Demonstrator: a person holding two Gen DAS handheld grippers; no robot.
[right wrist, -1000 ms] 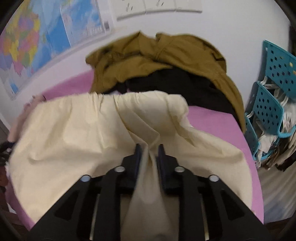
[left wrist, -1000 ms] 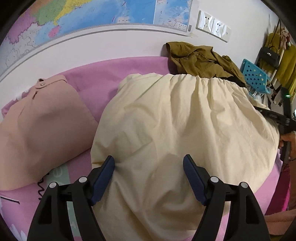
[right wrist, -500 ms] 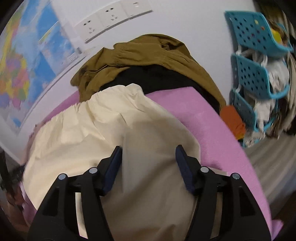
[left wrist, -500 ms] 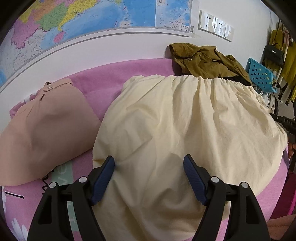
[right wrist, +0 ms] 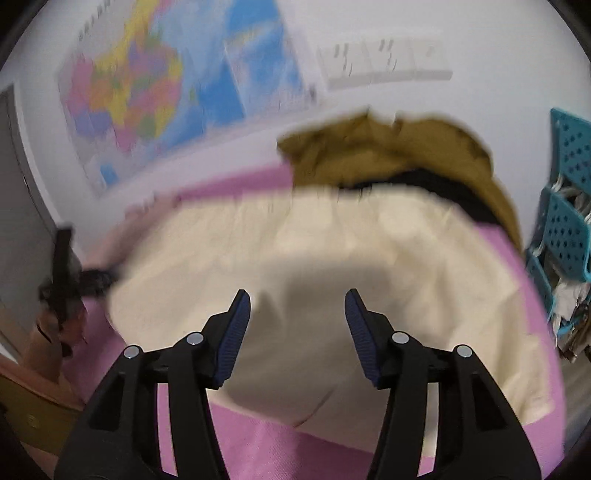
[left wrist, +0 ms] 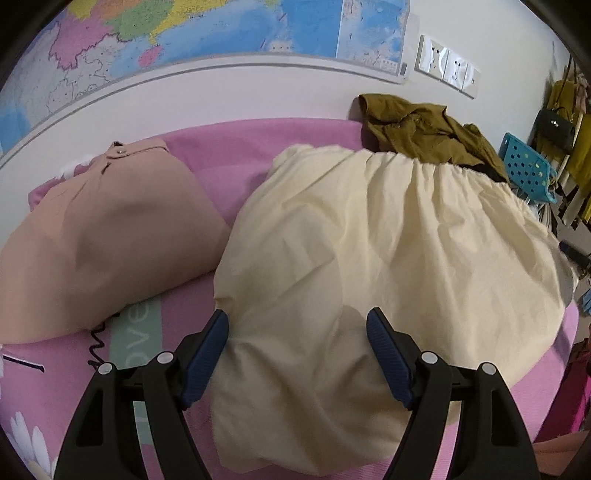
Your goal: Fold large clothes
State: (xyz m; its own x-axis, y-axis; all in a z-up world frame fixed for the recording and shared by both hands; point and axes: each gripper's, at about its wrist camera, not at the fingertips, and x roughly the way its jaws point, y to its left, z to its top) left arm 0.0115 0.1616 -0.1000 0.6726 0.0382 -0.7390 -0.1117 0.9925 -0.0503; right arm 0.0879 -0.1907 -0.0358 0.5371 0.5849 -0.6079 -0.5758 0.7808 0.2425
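Your garment [left wrist: 388, 258] is plain pale yellow on a pink bed cover [left wrist: 229, 162] with white flowers. Beside it you see a peach garment [left wrist: 103, 236]; behind, an olive jacket [left wrist: 424, 136]

The left wrist view looks from the near edge of the bed [left wrist: 258, 155] toward the wall map [left wrist: 207, 33], close above the cream garment [left wrist: 388, 240]. The blurred right wrist view faces likewise, sharing garment [right wrist: 351, 243], map [right wrist: 155, 92] and olive jacket [right wrist: 388, 147].
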